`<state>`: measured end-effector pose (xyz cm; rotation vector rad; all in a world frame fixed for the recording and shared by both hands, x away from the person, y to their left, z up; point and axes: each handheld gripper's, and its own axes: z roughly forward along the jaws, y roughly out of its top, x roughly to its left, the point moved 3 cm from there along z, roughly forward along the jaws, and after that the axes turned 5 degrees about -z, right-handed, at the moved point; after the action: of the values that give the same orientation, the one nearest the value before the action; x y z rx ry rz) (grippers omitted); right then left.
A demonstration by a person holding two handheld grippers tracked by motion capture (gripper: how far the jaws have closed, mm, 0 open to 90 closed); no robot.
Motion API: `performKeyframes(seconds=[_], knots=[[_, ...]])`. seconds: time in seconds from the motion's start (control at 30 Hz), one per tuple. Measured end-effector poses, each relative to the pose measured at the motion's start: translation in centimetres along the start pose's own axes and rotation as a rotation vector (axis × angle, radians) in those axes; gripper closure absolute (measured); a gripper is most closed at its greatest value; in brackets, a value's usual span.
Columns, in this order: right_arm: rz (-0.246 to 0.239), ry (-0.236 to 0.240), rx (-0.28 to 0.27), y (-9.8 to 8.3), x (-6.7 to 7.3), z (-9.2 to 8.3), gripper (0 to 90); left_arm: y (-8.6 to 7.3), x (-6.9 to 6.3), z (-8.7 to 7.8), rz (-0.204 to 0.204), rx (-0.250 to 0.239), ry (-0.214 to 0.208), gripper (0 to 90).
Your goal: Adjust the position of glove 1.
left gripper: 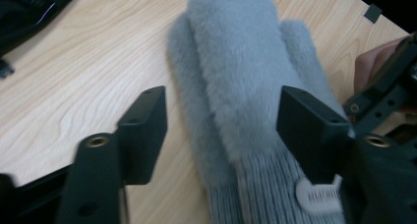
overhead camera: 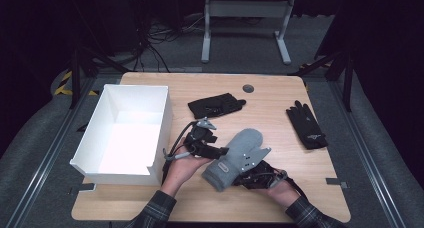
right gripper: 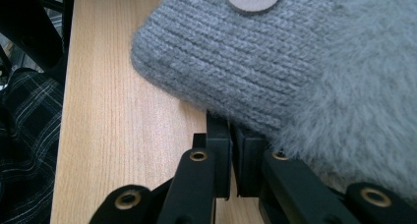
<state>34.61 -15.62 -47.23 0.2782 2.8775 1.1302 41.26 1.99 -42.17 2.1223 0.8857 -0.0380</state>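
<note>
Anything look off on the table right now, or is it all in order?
Nothing spilled or damaged. The two black gloves lie apart, not paired. The grey mittens sit stacked, right claw pinching their cuff edge, left claw open astride them. The white box sits square.

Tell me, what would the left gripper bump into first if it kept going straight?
Probably the grey mitten. The left gripper points right along it, its open fingers on either side, though how far above it they hang is unclear.
</note>
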Motion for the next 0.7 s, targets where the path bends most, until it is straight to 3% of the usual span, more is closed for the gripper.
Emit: performKeyframes(seconds=[0.1, 0.3, 0.5, 0.7], knots=[[0.001, 0.001, 0.000, 0.0, 0.0, 0.0, 88.1, 0.8, 0.0, 1.5, 0.014, 0.016, -0.014, 27.2], [-0.001, 0.007, 0.002, 0.0, -0.1, 0.1, 88.2, 0.8, 0.0, 3.5, 0.017, 0.054, -0.026, 20.7], [-0.006, 0.002, 0.008, 0.0, 0.0, 0.1, 88.2, 0.4, 0.2, 4.8, 0.014, 0.095, -0.020, 15.6], [-0.009, 0.001, 0.021, -0.1, 0.0, 0.2, 86.2, -0.2, 0.6, 5.9, 0.037, 0.130, -0.017, 14.2]])
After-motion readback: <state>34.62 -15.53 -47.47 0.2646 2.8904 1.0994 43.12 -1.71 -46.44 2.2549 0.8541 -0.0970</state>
